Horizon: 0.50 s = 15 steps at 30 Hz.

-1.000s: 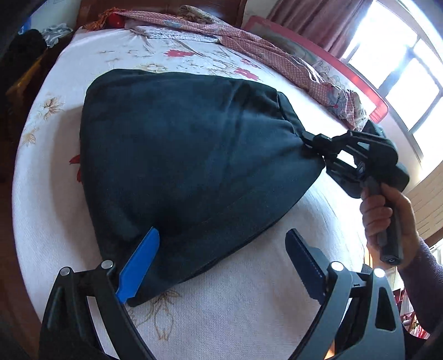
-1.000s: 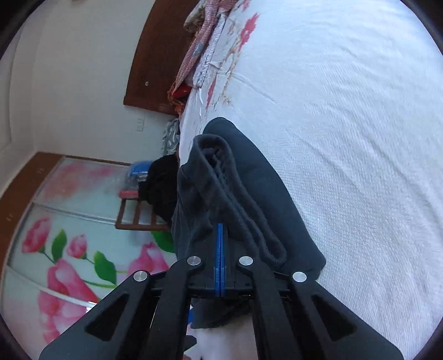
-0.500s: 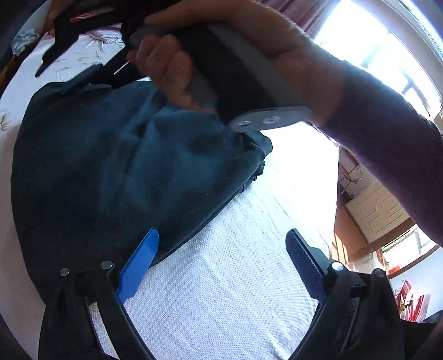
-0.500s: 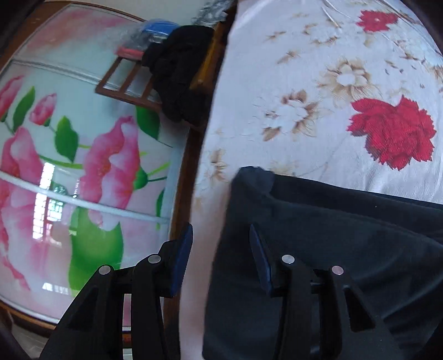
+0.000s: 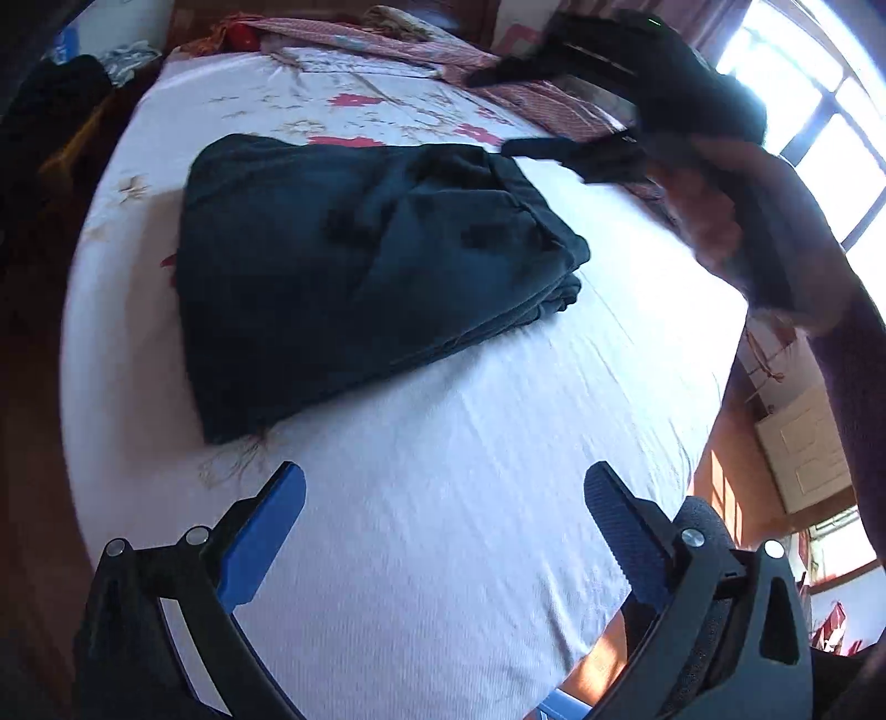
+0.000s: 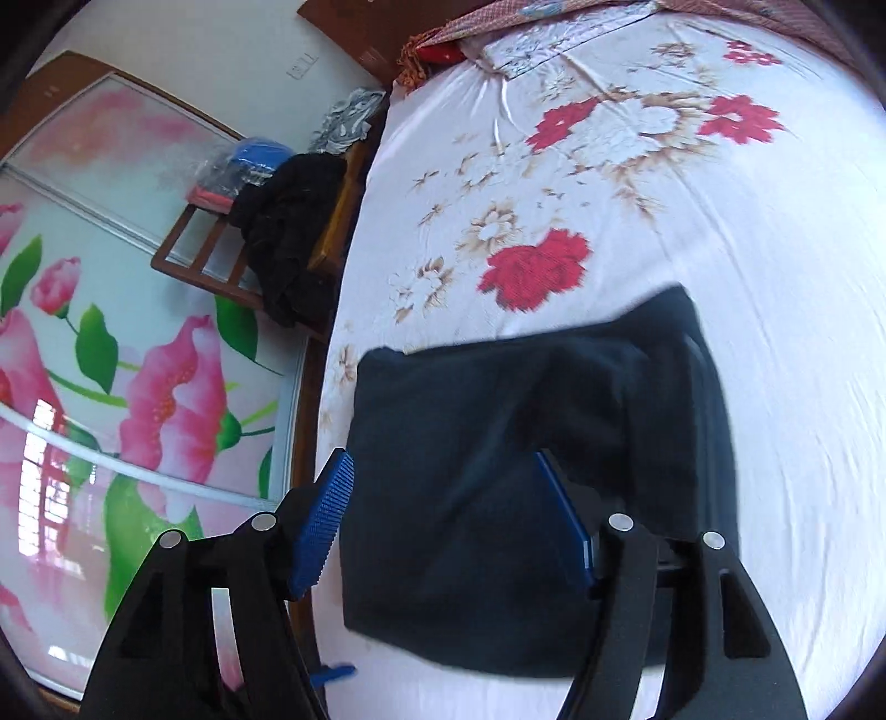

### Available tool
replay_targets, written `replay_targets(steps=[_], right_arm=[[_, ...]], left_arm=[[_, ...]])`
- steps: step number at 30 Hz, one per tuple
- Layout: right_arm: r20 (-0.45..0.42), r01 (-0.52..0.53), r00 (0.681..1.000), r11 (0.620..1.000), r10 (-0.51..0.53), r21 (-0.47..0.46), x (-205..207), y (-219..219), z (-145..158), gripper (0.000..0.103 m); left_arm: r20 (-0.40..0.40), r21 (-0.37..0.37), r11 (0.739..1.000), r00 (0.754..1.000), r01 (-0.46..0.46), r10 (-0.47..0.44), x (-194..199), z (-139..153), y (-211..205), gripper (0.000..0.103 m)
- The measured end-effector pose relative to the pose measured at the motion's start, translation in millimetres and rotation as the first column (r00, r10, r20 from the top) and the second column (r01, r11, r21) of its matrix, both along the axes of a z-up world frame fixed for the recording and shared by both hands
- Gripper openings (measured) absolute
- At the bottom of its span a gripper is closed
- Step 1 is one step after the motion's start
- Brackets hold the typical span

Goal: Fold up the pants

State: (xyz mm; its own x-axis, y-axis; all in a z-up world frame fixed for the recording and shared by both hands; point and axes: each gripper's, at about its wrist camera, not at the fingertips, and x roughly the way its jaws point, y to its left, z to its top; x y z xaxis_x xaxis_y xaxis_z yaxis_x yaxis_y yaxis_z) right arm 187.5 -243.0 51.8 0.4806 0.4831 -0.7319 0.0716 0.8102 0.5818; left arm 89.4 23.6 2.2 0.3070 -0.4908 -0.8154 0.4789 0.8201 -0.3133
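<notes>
Dark navy pants (image 5: pixel 354 260) lie folded in a compact stack on the white floral bedsheet (image 5: pixel 443 498). My left gripper (image 5: pixel 443 498) is open and empty, hovering over bare sheet in front of the pants. My right gripper (image 6: pixel 443 498) is open and empty, held above the folded pants (image 6: pixel 526 443). In the left wrist view the right gripper (image 5: pixel 559 111) shows blurred at the upper right, above the pants' far corner, with the hand behind it.
A patterned red blanket (image 5: pixel 398 39) lies along the headboard. A wooden chair with dark clothes (image 6: pixel 288 238) stands beside the bed, in front of a flowered wardrobe door (image 6: pixel 111 360). A window (image 5: pixel 819 99) is at the right.
The right gripper carried the waistband across, laid it onto the pants, opened and lifted away. The left gripper drew back from the pants' edge. The pants now lie as a smaller stack.
</notes>
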Motion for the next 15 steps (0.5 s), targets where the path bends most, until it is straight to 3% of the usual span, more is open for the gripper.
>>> replay_targets(steps=[5,7,12,15], right_arm=[[-0.049,0.098,0.993,0.983,-0.106,-0.153,-114.8,-11.6,-21.1,0.071],[-0.078,0.131,0.986,0.975,-0.146,-0.180,-146.4,-5.3,-33.8,0.082],[-0.137,0.122,0.975,0.934,-0.176,-0.335,-178.2,30.6,-59.5,0.082],[-0.085,0.115,0.982,0.897,-0.167,-0.426,-178.6,56.8,-59.2,0.082]], left_arm=[[-0.043,0.097,0.983,0.986,-0.159,0.164,-36.8,-2.6,40.3,0.101],[-0.075,0.133,0.969,0.973,-0.206,0.217,-48.2,-7.1,49.0,0.101],[-0.187,0.285,0.915,0.920,-0.284,0.344,-53.7,-36.3,42.7,0.101],[-0.149,0.304,0.885,0.899,-0.354,0.411,-54.2,-26.9,40.3,0.101]])
